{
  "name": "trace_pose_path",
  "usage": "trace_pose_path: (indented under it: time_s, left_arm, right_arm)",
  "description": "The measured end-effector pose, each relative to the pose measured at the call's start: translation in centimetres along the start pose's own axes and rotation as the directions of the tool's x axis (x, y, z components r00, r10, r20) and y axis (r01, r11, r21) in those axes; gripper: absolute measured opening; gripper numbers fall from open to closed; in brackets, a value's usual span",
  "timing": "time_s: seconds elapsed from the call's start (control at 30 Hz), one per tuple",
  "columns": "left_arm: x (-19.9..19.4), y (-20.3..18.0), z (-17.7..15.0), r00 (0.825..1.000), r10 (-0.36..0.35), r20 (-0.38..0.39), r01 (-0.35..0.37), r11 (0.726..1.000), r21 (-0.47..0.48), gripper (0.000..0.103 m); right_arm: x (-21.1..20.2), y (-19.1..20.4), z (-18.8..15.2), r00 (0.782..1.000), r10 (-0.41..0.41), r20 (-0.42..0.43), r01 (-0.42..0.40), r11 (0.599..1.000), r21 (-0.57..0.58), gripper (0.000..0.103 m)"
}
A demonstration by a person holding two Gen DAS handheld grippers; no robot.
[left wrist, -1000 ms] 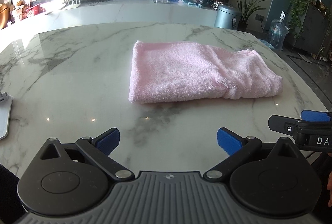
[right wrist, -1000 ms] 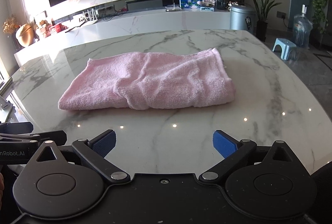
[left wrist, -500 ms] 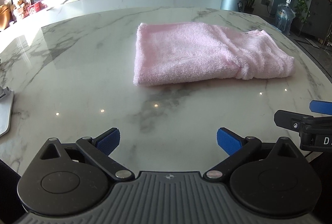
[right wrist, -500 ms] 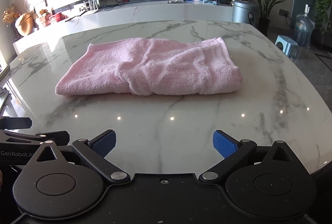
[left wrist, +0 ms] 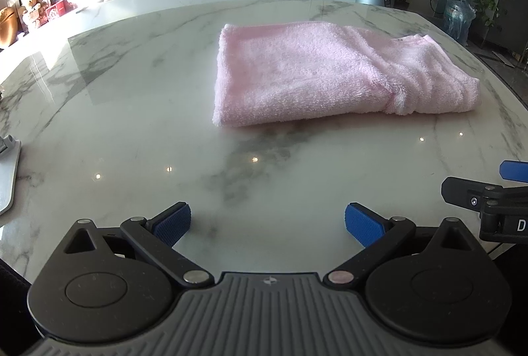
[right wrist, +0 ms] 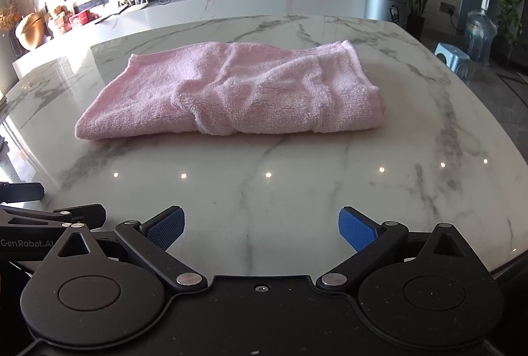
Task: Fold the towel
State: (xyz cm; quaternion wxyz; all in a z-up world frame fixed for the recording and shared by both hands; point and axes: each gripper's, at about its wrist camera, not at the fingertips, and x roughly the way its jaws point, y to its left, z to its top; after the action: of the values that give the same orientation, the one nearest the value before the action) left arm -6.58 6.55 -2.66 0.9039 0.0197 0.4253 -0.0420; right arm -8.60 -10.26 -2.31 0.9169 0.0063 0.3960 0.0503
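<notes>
Though folded, pink towel [left wrist: 316, 75] wrinkles.

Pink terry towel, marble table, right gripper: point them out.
Pink terry towel [right wrist: 231, 92]: right wrist view, middle of its top layer.
Marble table [right wrist: 297, 191]: right wrist view, bare near surface.
Right gripper [right wrist: 260, 227]: right wrist view, midway between fingertips.

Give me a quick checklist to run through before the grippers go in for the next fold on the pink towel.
1. Left gripper open and empty: ok.
2. Right gripper open and empty: ok.
3. Pink terry towel lying on the white marble table, already folded over: ok.
4. Towel flat and smooth: not ok, wrinkled ridges near its right end.
5. Bare table between grippers and towel: ok.
6. Layers aligned underneath: cannot tell.
</notes>
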Motion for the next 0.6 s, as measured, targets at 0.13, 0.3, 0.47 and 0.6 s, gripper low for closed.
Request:
trace_pose_path:
  time_s: [0.13, 0.3, 0.47, 0.6]
  left_arm:
    - [0.07, -0.09, 0.02, 1.000, 0.004, 0.000, -0.004, 1.000, 0.006, 0.102]
    - [0.12, -0.08, 0.00, 1.000, 0.003, 0.002, -0.003, 1.000, 0.005, 0.102]
    - [0.16, -0.08, 0.03, 1.000, 0.003, 0.001, -0.003, 1.000, 0.005, 0.102]
    - [0.16, 0.04, -0.13, 1.000, 0.002, 0.000, -0.002, 1.000, 0.005, 0.103]
  right_arm:
    - [0.22, 0.08, -0.02, 1.000, 0.000, -0.010, 0.000, 1.000, -0.003, 0.100]
    - [0.44, 0.04, -0.13, 1.000, 0.003, -0.021, -0.003, 1.000, 0.004, 0.100]
    - [0.67, 0.19, -0.25, 1.000, -0.009, -0.027, 0.009, 1.000, -0.006, 0.100]
    - [0.72, 0.24, -0.30, 1.000, -0.012, -0.026, 0.011, 1.000, -0.008, 0.100]
